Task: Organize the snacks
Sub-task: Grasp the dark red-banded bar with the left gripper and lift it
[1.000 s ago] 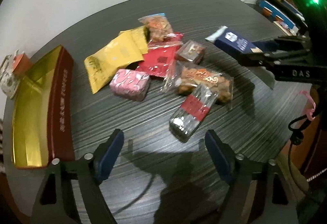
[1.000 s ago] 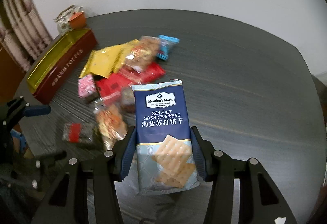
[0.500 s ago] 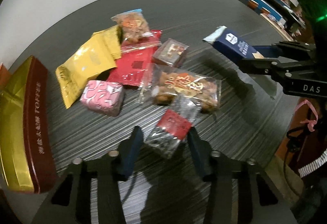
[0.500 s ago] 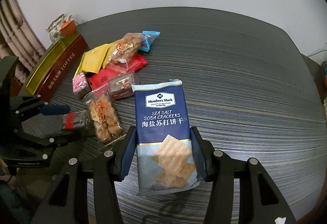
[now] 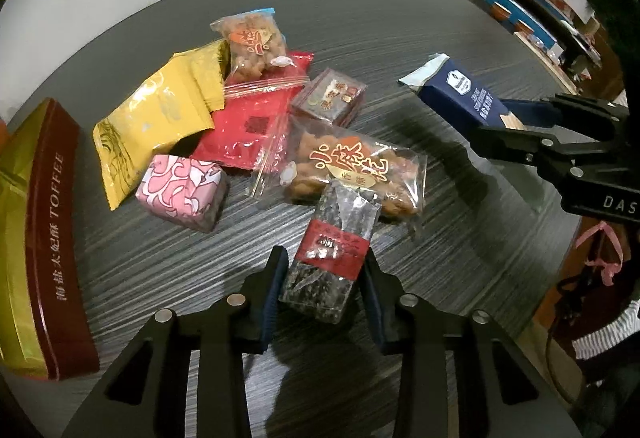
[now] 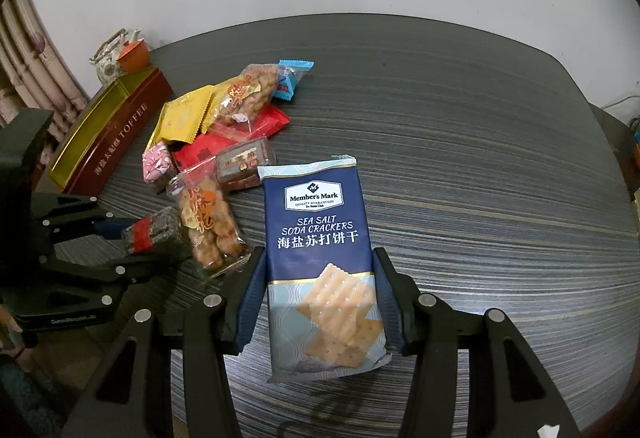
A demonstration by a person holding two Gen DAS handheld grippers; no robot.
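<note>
Since the earlier frames, the left gripper has been brought forward over the pile and its jaws have just been closing; they are now clamped on a clear packet with a red band, which is lifted at its near end. From the right wrist view the same packet is seen held between the left gripper's fingers. The right gripper is kept closed on a blue soda cracker pack, gripped at its lower half. Just behind the clear packet a bag of fried twists is laid on the dark striped table. Beyond it, a small brown box, a red zip bag and a pink wrapped block are grouped, with yellow sachets and a second twist bag farther back. At the left edge an open toffee tin is set, well apart from both grippers.
</note>
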